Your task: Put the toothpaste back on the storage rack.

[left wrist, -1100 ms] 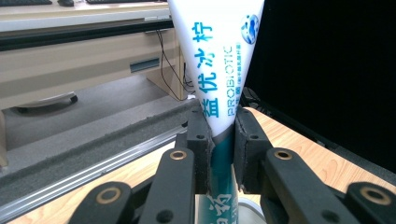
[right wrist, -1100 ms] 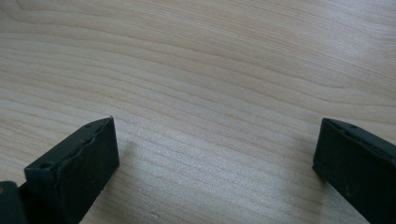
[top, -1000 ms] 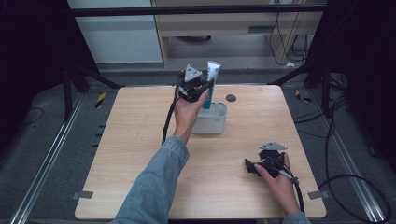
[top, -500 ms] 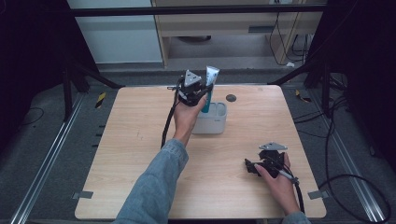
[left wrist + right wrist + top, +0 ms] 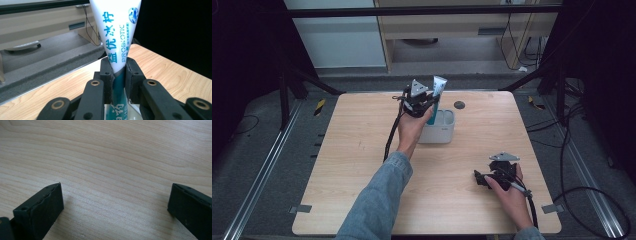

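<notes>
Lowered slightly, left gripper [image 5: 119,75] clamps one tube [image 5: 116,32] over one holder [image 5: 439,129].

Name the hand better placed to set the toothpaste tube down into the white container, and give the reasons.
Left. The left gripper is shut on the toothpaste tube, upright over the white container. The right gripper rests open on the table, apart from both.

A toothpaste tube [image 5: 438,90] stands in a holder [image 5: 443,130] at the table's [image 5: 352,165] far middle.
</notes>
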Motion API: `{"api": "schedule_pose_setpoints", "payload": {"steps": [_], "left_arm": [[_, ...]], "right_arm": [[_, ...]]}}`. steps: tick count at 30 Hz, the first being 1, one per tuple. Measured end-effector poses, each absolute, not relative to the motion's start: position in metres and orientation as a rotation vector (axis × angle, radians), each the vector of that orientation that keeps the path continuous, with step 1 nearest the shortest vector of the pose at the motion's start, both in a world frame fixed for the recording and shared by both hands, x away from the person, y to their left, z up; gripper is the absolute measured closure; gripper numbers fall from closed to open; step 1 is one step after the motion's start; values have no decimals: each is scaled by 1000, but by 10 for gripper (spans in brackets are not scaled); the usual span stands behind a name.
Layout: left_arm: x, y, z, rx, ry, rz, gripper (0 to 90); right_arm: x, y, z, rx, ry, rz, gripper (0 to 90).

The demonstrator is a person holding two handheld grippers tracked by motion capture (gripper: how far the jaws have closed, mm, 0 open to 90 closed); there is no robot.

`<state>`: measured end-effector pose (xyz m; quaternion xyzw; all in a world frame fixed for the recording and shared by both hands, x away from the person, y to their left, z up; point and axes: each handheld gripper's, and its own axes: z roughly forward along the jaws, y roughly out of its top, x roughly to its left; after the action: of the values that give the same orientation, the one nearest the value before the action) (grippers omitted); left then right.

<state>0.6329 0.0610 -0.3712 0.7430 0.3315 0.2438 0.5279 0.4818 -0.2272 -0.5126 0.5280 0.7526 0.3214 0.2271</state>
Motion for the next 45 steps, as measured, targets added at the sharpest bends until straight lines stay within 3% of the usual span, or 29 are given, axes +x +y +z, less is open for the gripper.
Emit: {"api": "schedule_pose_setpoints", "payload": {"steps": [45], "left_arm": [[626,63,-404,1865,835,560,774]], "right_arm": [[482,-227,-513,1456,2076,888,4]]}}
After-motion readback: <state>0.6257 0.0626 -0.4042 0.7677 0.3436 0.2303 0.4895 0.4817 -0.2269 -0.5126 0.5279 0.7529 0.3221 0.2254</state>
